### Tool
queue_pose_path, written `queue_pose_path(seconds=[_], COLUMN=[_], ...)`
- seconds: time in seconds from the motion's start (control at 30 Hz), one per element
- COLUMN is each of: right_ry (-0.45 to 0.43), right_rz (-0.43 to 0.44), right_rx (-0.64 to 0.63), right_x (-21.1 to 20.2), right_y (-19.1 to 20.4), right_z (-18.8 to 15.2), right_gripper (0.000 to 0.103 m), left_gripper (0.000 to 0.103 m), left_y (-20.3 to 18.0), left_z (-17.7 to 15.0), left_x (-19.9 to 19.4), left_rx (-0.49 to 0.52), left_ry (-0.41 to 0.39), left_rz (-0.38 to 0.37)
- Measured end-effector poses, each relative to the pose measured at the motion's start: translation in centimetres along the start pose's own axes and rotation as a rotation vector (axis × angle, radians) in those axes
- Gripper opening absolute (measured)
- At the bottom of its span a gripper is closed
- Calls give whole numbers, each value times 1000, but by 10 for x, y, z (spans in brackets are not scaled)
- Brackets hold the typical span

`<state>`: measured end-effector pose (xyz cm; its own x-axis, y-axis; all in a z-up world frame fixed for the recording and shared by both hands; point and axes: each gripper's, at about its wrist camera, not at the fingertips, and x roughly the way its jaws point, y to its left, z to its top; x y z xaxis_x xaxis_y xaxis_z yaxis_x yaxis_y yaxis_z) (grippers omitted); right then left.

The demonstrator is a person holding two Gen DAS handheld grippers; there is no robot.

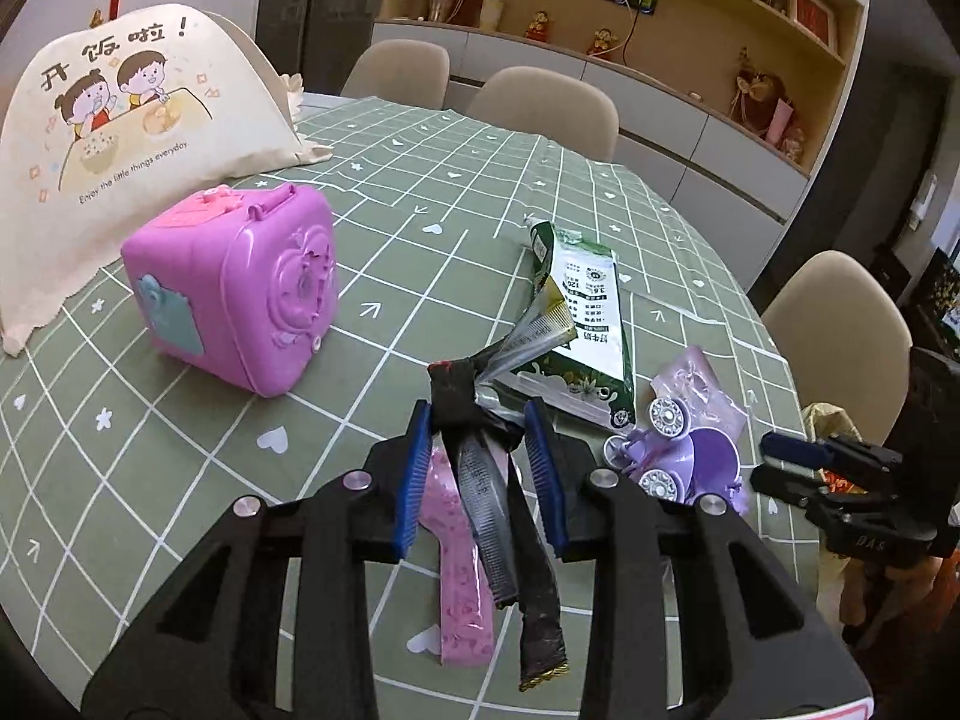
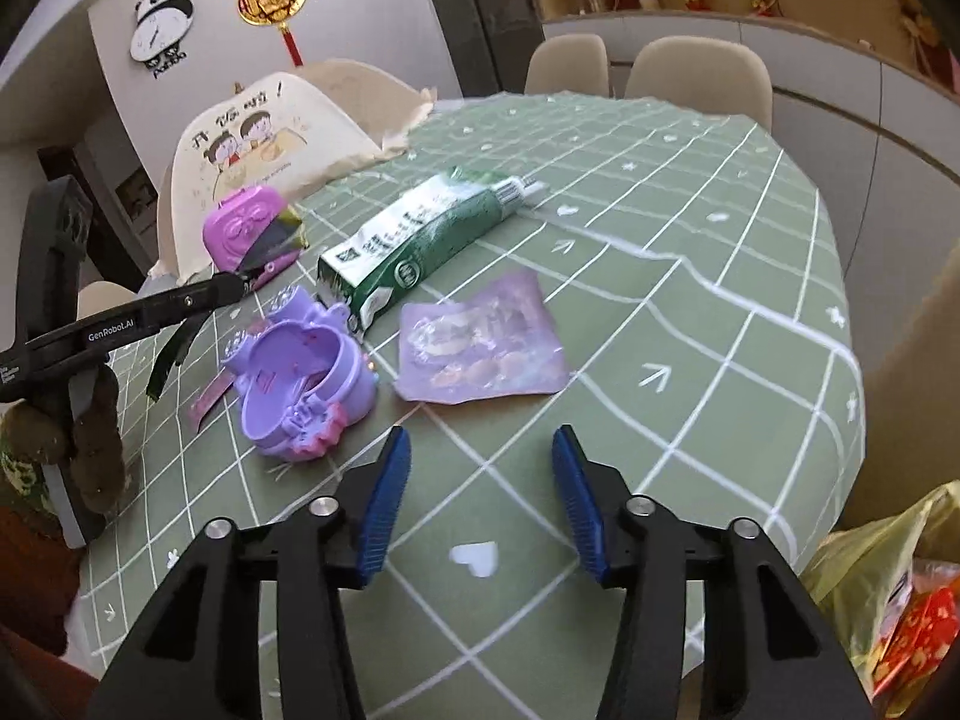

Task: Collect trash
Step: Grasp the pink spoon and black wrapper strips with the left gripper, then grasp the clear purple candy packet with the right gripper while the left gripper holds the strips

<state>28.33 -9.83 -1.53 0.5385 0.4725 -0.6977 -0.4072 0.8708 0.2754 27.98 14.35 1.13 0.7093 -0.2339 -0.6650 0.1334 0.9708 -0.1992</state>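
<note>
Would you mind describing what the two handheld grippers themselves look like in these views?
Both are matte black plastic with angular, cut-out linkage arms joined by round silver pivot bolts. Each finger ends in a ribbed blue pad. The left gripper carries white "GenRobot.AI" lettering along its side, seen from the right wrist view. The right gripper matches it. No cables show.

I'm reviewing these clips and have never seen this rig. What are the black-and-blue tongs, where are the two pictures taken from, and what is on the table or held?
They are two hand-held grippers a person works, each with a camera looking along its jaws. One picture is from the left gripper, whose jaws hold a bundle of wrappers lifted off the green tablecloth. The other is from the right gripper, jaws open and holding nothing. Lying there: a green milk pouch, a purple packet, a purple toy carriage, a pink toy case and a cloth food cover.
</note>
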Motion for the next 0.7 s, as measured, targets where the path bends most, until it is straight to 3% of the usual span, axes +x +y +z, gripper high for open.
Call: queue_pose_path(seconds=[0.23, 0.53, 0.57, 0.63, 0.7], right_ry=[-6, 34, 39, 48, 53], right_rz=[13, -156, -158, -191, -184], right_rx=[150, -23, -37, -82, -109], right_x=[24, 58, 60, 63, 63], right_y=[-8, 22, 24, 29, 34], right_z=[26, 58, 60, 61, 60], right_gripper=[46, 46, 43, 21, 11], left_gripper=[31, 31, 31, 31, 31], left_y=[10, 17, 17, 19, 20], left_z=[0, -1, -1, 0, 0], left_x=[-4, -2, -2, -2, -3], left_rx=[-42, -67, -70, -74, -76], left_ry=[-9, 11, 11, 11, 10], left_rz=[-28, -44, -45, -48, -53])
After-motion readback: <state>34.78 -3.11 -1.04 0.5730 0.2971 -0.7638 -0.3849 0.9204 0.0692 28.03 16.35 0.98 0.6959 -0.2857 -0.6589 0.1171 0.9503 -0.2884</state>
